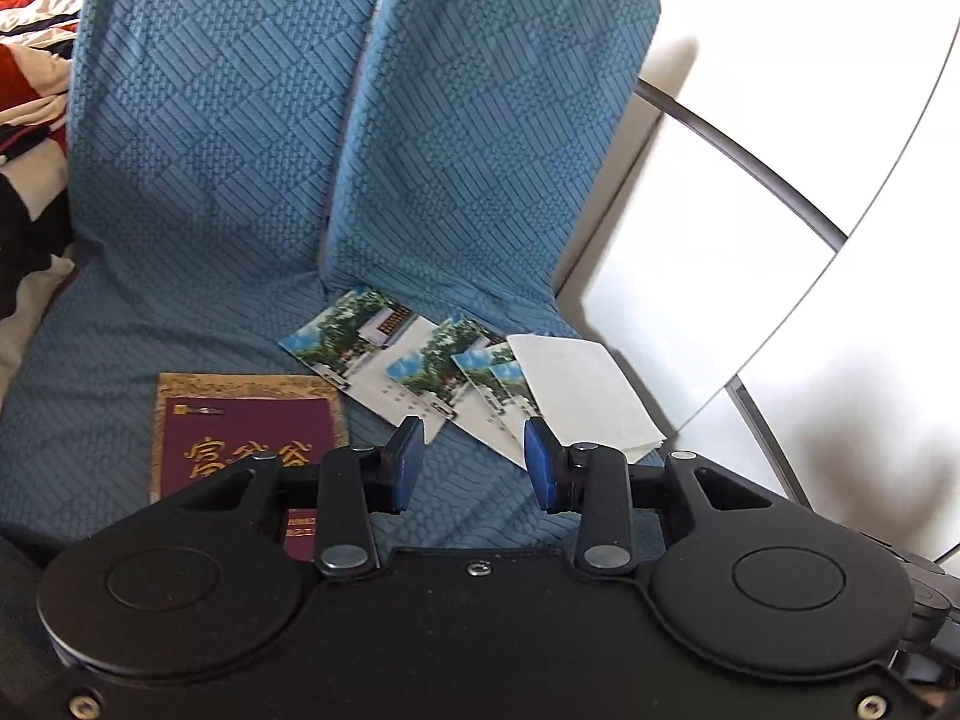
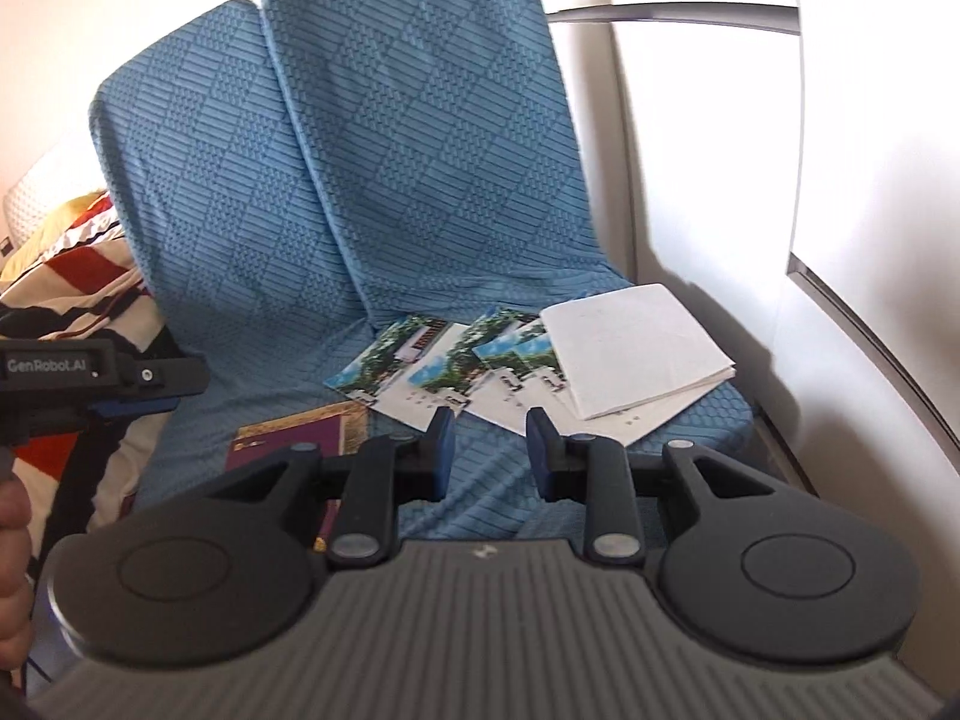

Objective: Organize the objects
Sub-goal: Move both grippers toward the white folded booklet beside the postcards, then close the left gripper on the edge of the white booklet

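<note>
Honestly looks like a sorting job barely started; 4 photo cards (image 1: 384, 360) fanned out overlapping on the blue seat cushion (image 1: 180, 324), white folded paper (image 1: 588, 390) lying over the rightmost card, maroon booklet (image 1: 240, 438) off to the left; left gripper (image 1: 474, 456) and right gripper (image 2: 489, 450) both partly open, holding nothing, hovering just short of the cards, probably lining up to gather them.

The left gripper (image 1: 474, 456) hides the maroon booklet's (image 1: 240, 420) lower part.
</note>
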`<state>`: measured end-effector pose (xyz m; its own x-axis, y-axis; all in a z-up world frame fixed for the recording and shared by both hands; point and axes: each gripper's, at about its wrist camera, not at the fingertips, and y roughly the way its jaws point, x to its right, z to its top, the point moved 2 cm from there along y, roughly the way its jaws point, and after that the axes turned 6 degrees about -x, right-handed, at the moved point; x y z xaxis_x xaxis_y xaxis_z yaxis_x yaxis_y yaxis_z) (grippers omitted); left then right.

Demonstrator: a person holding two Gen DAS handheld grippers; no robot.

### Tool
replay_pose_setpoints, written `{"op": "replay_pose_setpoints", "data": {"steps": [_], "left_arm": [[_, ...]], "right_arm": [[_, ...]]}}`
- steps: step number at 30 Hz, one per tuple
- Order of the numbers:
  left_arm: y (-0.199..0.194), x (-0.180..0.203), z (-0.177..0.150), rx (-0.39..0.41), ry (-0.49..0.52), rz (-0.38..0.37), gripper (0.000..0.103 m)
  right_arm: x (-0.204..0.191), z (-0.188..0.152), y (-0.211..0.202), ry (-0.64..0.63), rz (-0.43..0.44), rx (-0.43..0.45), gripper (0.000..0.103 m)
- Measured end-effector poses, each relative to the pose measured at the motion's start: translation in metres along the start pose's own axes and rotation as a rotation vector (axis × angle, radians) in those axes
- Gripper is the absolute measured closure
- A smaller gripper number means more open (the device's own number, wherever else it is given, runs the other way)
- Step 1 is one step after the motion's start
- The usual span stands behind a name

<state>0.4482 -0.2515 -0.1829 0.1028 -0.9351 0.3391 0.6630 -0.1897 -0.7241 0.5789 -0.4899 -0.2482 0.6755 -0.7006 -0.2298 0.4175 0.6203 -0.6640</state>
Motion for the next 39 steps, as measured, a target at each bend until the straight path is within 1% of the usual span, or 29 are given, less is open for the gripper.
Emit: {"op": "replay_pose_setpoints", "data": {"steps": [5,7,8,10,11,12,14,15,18,25,29,33,34,39], "left_arm": [[0.017,0.022,0.002,-0.030,0.035,-0.028,0.069],[0.023,0.031,0.002,-0.042,0.050,-0.038,0.068],[0.027,0.035,0.002,-0.047,0.057,-0.041,0.066],[0.036,0.043,0.002,-0.062,0.066,-0.048,0.060],[0.041,0.046,0.002,-0.071,0.070,-0.051,0.053],[0.046,0.050,0.003,-0.079,0.073,-0.054,0.043],[0.056,0.056,0.004,-0.086,0.083,-0.065,0.033],[0.062,0.059,0.004,-0.090,0.087,-0.075,0.032],[0.081,0.068,0.006,-0.118,0.088,-0.115,0.032],[0.130,0.078,0.015,-0.175,0.080,-0.125,0.034],[0.156,0.080,0.021,-0.201,0.073,-0.128,0.035],[0.185,0.081,0.025,-0.237,0.063,-0.167,0.045],[0.192,0.080,0.026,-0.245,0.055,-0.174,0.046],[0.234,0.078,0.026,-0.306,0.030,-0.186,0.058]], "right_arm": [[0.019,0.000,0.000,0.024,-0.038,0.009,0.073],[0.027,0.000,0.001,0.035,-0.054,0.007,0.073],[0.031,0.000,0.002,0.041,-0.060,0.005,0.071],[0.039,0.000,0.004,0.060,-0.071,0.006,0.047],[0.042,-0.001,0.005,0.070,-0.078,0.008,0.043],[0.047,-0.001,0.006,0.076,-0.081,0.005,0.040],[0.054,-0.001,0.013,0.087,-0.093,-0.014,0.039],[0.058,-0.001,0.016,0.093,-0.105,-0.019,0.039],[0.069,0.003,0.027,0.100,-0.120,-0.029,0.039],[0.090,0.019,0.056,0.104,-0.123,-0.029,0.039],[0.104,0.023,0.076,0.122,-0.124,-0.050,0.039],[0.115,0.025,0.097,0.137,-0.120,-0.079,0.039],[0.117,0.025,0.103,0.139,-0.119,-0.083,0.039],[0.127,0.031,0.133,0.135,-0.115,-0.090,0.039]]}}
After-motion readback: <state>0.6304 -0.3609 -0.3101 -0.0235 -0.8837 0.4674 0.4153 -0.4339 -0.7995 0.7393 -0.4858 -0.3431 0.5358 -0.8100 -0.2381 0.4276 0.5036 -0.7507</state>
